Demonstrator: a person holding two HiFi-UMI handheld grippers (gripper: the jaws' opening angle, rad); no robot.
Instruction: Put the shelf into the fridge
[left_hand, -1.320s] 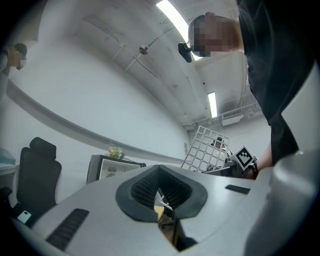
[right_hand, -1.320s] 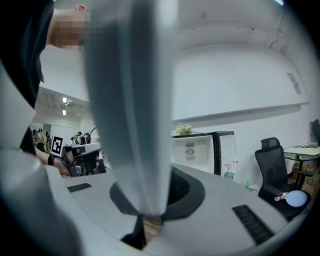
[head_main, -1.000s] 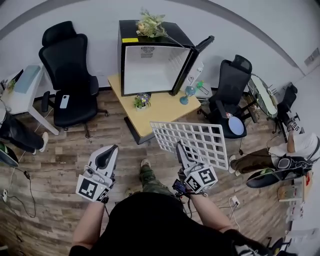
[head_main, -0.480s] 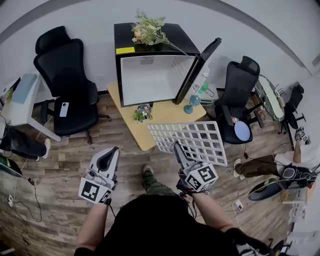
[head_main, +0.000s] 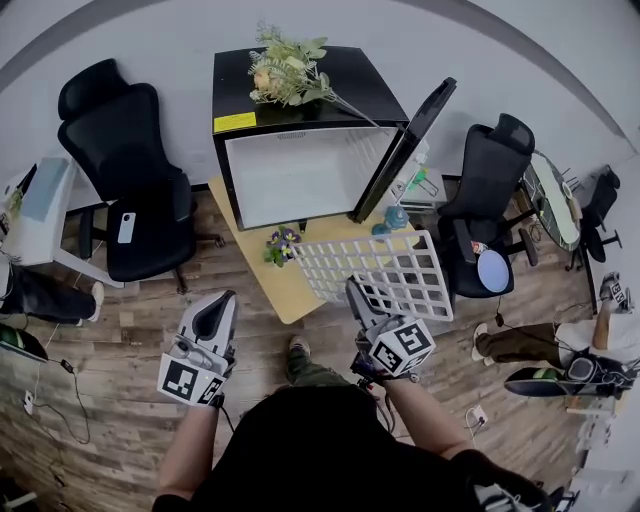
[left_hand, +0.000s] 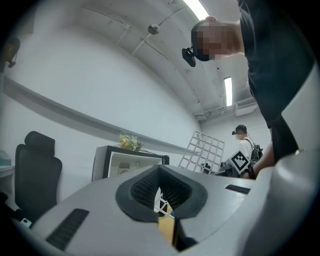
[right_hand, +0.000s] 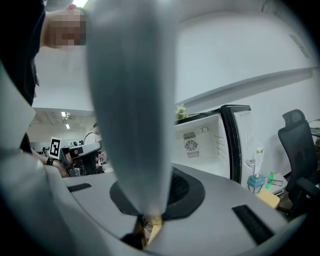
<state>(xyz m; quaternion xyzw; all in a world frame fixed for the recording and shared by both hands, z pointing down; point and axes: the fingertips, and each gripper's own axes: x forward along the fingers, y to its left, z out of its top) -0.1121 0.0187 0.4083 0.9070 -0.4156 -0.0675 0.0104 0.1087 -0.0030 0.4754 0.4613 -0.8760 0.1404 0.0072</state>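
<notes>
Mid-carry, the right hand-held gripper (head_main: 360, 294) clamps the white wire-grid shelf (head_main: 385, 270), which juts ahead of it toward the open black fridge (head_main: 300, 175) beyond, so the next move is probably to level it and slide it in, while the left hand-held gripper (head_main: 212, 315) is closed and empty.

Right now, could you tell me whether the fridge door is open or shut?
Open: the door stands swung out on the right of the fridge, whose white interior faces the head view.

A black chair (head_main: 125, 180) is seen left of the table (head_main: 270, 290), a second chair (head_main: 490, 190) right; a flower pot (head_main: 281, 243) is set on the table.
</notes>
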